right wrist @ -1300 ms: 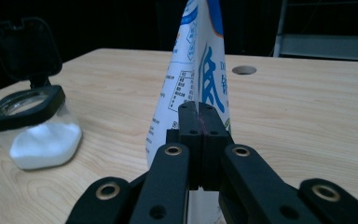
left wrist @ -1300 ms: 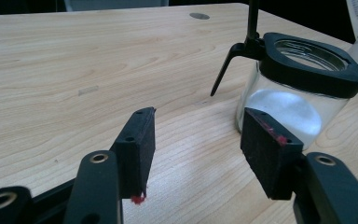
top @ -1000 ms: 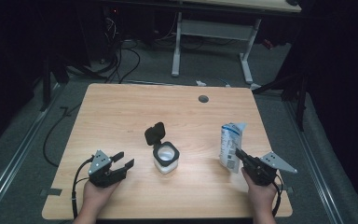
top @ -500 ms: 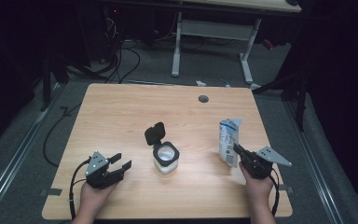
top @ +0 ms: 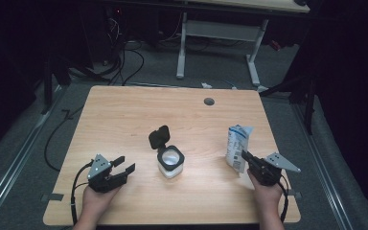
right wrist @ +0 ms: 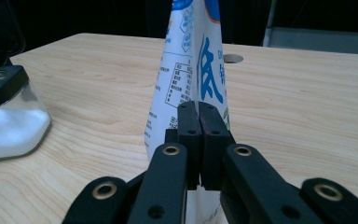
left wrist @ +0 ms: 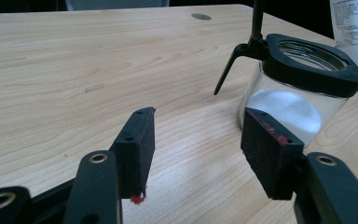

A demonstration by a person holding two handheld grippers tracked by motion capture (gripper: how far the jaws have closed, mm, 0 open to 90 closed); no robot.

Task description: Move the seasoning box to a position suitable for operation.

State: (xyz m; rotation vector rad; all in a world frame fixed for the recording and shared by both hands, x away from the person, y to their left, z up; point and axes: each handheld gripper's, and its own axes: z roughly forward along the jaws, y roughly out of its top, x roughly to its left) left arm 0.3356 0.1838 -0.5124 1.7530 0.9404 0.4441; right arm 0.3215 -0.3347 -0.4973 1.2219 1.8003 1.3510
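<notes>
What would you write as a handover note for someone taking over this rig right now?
Right gripper: jaws pressed together, pinching an edge of the upright white-and-blue bag at the table's right side.
Left gripper: open, holding nothing, resting near the front left edge, aimed toward the jar.
Jar: mid-table, black flip lid standing open, white contents inside.
Done: jar opened, bag gripped.
Left: probably bring the bag to the jar and pour; the left gripper could steady the jar.

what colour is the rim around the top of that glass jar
Black, on the clear glass jar holding white powder; clearest in the left gripper view.
</notes>
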